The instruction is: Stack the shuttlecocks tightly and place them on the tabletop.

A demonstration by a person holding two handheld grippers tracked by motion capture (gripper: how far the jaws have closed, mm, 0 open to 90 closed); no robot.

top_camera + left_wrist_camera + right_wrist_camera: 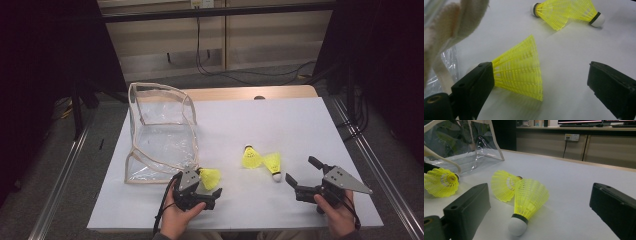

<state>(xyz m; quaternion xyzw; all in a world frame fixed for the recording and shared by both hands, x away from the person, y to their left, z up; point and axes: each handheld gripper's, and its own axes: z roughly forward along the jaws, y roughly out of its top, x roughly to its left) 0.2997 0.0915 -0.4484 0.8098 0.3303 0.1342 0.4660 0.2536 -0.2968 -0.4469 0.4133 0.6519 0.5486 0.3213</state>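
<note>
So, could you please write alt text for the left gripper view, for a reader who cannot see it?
A yellow shuttlecock lies on the white table between the open black jaws of the left hand-held gripper, its skirt beside the left jaw. Two more yellow shuttlecocks lie together farther off, and a clear bag's cloth trim shows at left.

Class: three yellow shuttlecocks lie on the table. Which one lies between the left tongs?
The lone shuttlecock beside the clear bag; the other two lie touching mid-table.

Black grippers [204, 194] with grey three-cornered plates, trailing cables
</note>
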